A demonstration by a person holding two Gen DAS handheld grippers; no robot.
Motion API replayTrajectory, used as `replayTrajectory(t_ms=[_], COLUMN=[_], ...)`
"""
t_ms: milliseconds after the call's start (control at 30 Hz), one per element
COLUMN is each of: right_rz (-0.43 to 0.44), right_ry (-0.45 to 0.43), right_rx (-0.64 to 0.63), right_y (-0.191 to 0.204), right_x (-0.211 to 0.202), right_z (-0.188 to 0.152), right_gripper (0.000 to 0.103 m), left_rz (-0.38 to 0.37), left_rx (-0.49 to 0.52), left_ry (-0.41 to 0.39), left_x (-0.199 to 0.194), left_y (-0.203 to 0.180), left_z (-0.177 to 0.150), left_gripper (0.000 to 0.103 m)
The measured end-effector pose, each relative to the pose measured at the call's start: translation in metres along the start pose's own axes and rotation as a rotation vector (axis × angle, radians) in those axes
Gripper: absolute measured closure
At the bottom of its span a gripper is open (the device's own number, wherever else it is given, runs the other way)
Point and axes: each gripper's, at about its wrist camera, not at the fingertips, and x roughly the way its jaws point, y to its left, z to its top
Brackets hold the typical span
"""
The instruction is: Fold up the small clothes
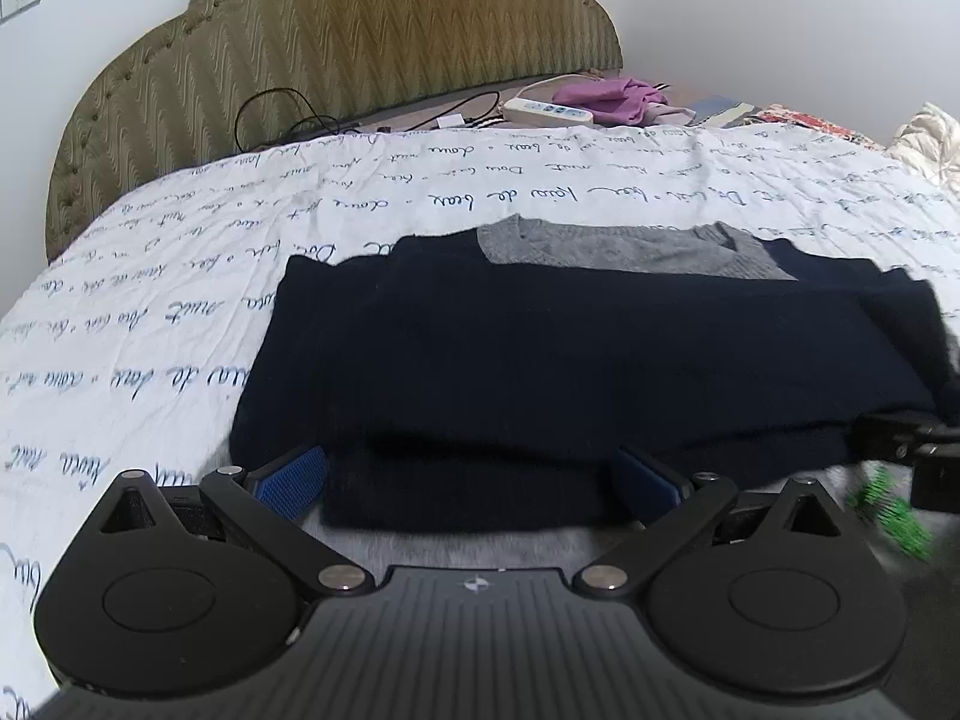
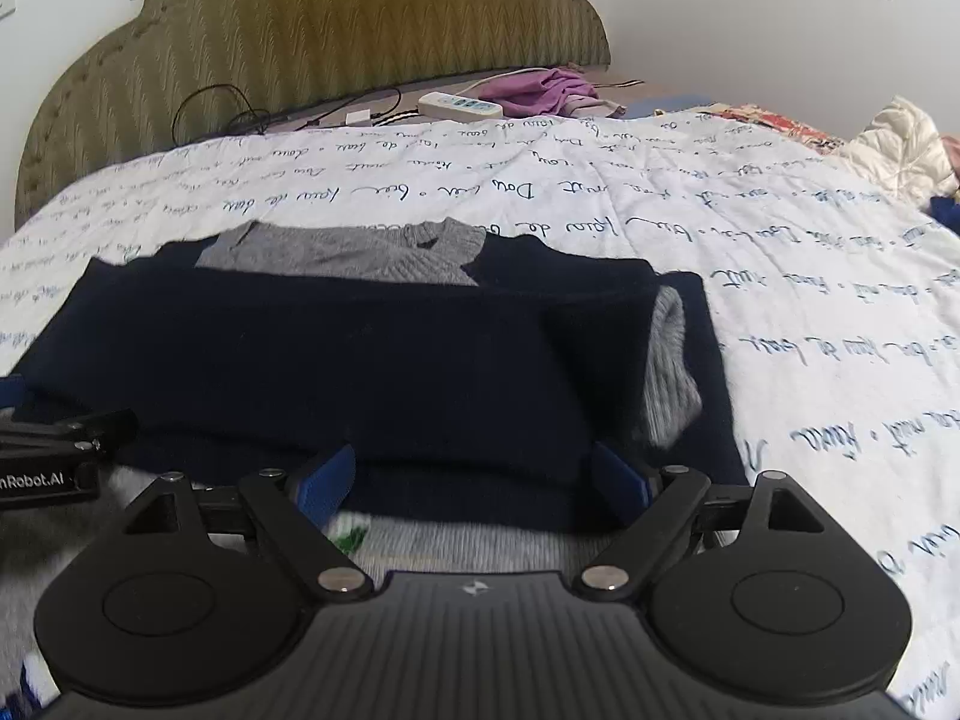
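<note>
A navy sweater (image 1: 570, 360) with a grey collar (image 1: 612, 252) lies folded on the white bedcover with blue script (image 1: 150, 300). My left gripper (image 1: 471, 480) is open, its blue pads (image 1: 294, 474) standing wide on either side of the sweater's near edge without pressing it. In the right wrist view the same sweater (image 2: 330, 360) shows its collar (image 2: 348, 255) and a grey cuff (image 2: 666, 372) tucked at its right side. My right gripper (image 2: 474, 480) is open too, pads apart over the near edge. Each gripper shows at the other view's edge: the right gripper (image 1: 900, 450) and the left gripper (image 2: 54, 450).
An olive padded headboard (image 1: 360, 30) backs the bed. Along it lie black cables (image 1: 270, 114), a white power strip (image 1: 546, 111) and a purple cloth (image 1: 612, 99). A cream padded garment (image 2: 900, 144) sits at the far right. Grey knit fabric (image 2: 468, 540) lies just below the sweater.
</note>
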Motion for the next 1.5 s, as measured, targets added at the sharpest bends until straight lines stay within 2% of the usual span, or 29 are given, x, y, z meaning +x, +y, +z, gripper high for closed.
replayTrajectory(t_ms=[233,500,967,1133,1267,1500], right_rz=[0.003,0.001,-0.006,0.009,0.006,0.008], right_ry=[0.051,0.05,0.036,0.033,0.002,-0.021], right_rx=[0.01,0.027,0.012,0.006,0.009,0.008], right_y=[0.0,0.0,0.005,0.006,0.007,0.006], right_x=[-0.015,-0.032,-0.055,-0.066,-0.074,-0.076], right_z=[-0.016,-0.042,-0.069,-0.083,-0.096,-0.1], right_gripper=[0.014,0.009,0.005,0.0,0.0,0.0], left_rz=[-0.063,-0.061,-0.079,-0.078,-0.077,-0.082], left_rx=[-0.018,-0.033,-0.03,-0.045,-0.033,-0.043], left_ry=[0.025,0.048,0.088,0.075,0.013,0.014], left_x=[-0.03,-0.052,-0.079,-0.092,-0.098,-0.094], left_y=[-0.003,-0.001,0.005,0.007,0.007,0.009], left_z=[-0.024,-0.05,-0.075,-0.091,-0.105,-0.103], left_gripper=[0.001,0.0,0.0,0.0,0.0,0.0])
